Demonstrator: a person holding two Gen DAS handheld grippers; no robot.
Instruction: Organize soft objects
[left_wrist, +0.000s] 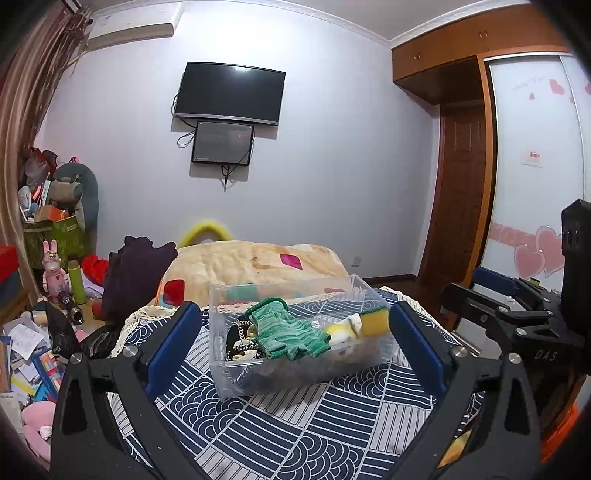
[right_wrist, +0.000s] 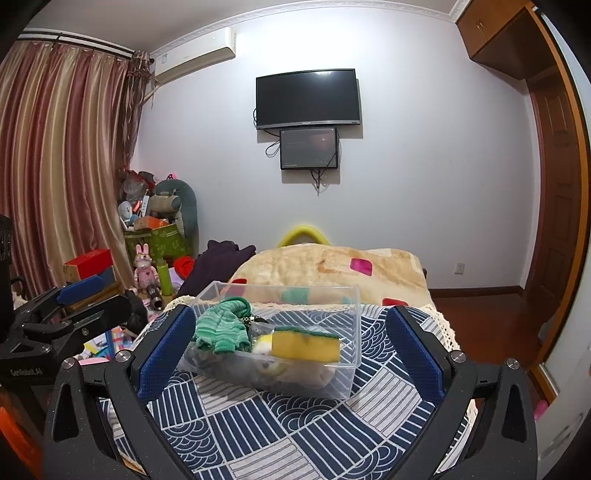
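A clear plastic box (left_wrist: 236, 384) (right_wrist: 351, 317) stands on a blue-and-white patterned cloth (left_wrist: 295, 428) (right_wrist: 258, 435). Inside lie a green knitted glove (left_wrist: 284, 332) (right_wrist: 219, 326), a yellow sponge with a green top (left_wrist: 373, 320) (right_wrist: 304, 346), a small yellow-white soft thing (left_wrist: 341, 332) and dark chain-like items (left_wrist: 236, 341). My left gripper (left_wrist: 293, 338) is open and empty, just in front of the box. My right gripper (right_wrist: 291, 345) is open and empty, its fingers either side of the box's near edge. Each gripper shows at the edge of the other's view.
A beige blanket with pink and red patches (left_wrist: 255, 264) (right_wrist: 332, 266) lies behind the box. A dark garment (left_wrist: 136, 273) sits at its left. Cluttered toys and boxes (left_wrist: 55, 236) fill the left floor. A wardrobe (left_wrist: 535, 166) stands at right.
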